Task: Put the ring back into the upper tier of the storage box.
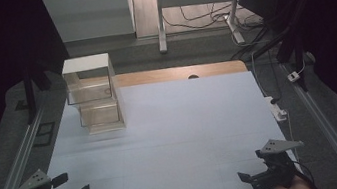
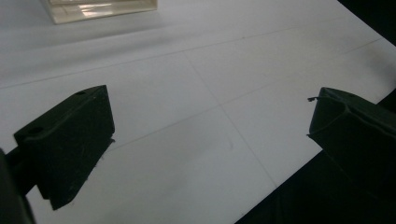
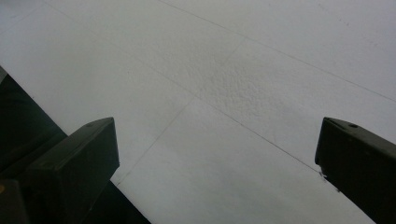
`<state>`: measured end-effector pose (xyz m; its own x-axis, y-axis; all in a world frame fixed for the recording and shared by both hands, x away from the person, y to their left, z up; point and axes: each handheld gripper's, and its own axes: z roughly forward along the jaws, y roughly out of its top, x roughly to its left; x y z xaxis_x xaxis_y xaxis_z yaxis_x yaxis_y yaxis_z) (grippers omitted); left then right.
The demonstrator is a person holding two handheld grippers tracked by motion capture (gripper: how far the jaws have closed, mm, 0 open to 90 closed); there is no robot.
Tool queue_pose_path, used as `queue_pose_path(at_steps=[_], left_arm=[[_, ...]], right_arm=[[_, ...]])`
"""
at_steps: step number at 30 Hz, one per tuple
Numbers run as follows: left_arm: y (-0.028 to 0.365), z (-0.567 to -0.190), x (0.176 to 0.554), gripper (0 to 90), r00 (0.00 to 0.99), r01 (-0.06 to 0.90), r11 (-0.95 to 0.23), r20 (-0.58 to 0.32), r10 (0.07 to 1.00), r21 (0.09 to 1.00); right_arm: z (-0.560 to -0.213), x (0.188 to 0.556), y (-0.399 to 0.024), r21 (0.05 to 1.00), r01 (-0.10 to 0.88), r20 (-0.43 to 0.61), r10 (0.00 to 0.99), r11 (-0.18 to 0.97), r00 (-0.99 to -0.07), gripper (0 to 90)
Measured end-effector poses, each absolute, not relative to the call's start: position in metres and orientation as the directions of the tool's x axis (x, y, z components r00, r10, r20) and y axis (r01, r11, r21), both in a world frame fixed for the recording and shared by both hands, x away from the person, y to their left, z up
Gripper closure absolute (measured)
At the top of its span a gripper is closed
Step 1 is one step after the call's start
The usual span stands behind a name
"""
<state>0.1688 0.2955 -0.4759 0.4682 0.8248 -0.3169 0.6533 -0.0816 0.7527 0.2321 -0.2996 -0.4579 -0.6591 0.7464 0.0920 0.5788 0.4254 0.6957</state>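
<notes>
Two grippers wait at the near edge of the bench [image 1: 171, 124], one at each near corner, both with jaws spread wide and holding nothing: the left gripper [image 1: 71, 186] at the near left corner, the right gripper [image 1: 249, 177] at the near right corner. Nearest the left one, though well apart from it, a clear stacked organiser [image 1: 93, 93] with a white top stands upright toward the far left corner, and its base [image 2: 100, 9] shows in the left gripper view.
</notes>
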Motion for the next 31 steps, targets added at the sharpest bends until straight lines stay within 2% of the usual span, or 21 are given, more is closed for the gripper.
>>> queue_pose_path(at_steps=[17, 31], left_arm=[[0.303, -0.482, 0.153, 0.0, 0.404, 0.692, -0.105, -0.262, 0.876, 0.714], [0.299, -0.484, 0.153, 0.0, 0.412, 0.745, -0.162, -0.256, 0.874, 0.647]], right_arm=[[-0.458, 0.232, -0.299, 0.695, 0.582, 0.092, 0.750, 0.423, -0.655, 0.0], [-0.458, 0.232, -0.298, 0.689, 0.582, 0.086, 0.749, 0.432, -0.657, 0.0]])
